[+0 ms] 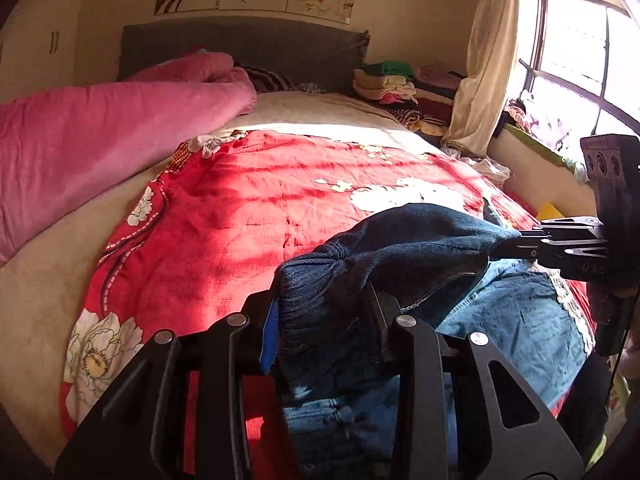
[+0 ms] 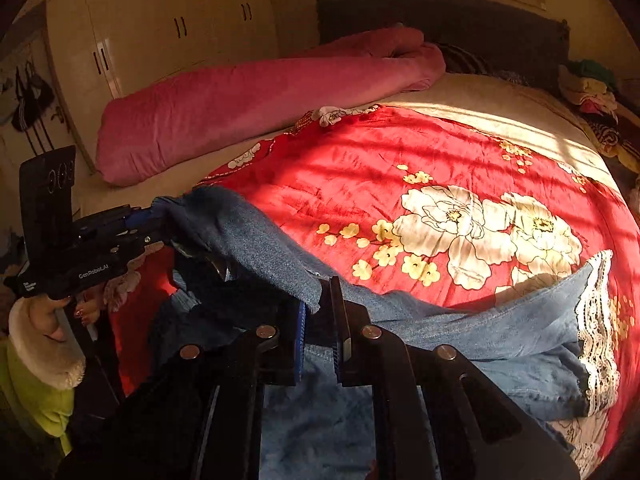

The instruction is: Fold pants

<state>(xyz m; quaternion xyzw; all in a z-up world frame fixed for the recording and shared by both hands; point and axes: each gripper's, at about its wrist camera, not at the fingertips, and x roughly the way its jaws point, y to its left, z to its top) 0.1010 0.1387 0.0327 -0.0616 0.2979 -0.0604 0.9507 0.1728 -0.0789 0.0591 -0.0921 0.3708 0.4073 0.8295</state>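
Blue denim pants (image 1: 516, 328) with lace-trimmed leg hems (image 2: 596, 320) lie on a red floral bedspread (image 1: 248, 216). My left gripper (image 1: 324, 320) is shut on the gathered waistband (image 1: 320, 276) and holds it lifted above the bed. My right gripper (image 2: 320, 320) is shut on the other end of the waistband (image 2: 280, 256), so the band hangs stretched between both. The right gripper shows at the right of the left wrist view (image 1: 516, 240); the left gripper shows at the left of the right wrist view (image 2: 152, 220). The legs trail right over the bedspread (image 2: 400, 152).
A pink rolled quilt (image 1: 100, 140) lies along the bed's left side. Stacks of folded clothes (image 1: 392, 84) sit by the dark headboard (image 1: 240, 48). A curtain (image 1: 488, 60) and window are at the right. Wardrobe doors (image 2: 168, 32) stand at the left.
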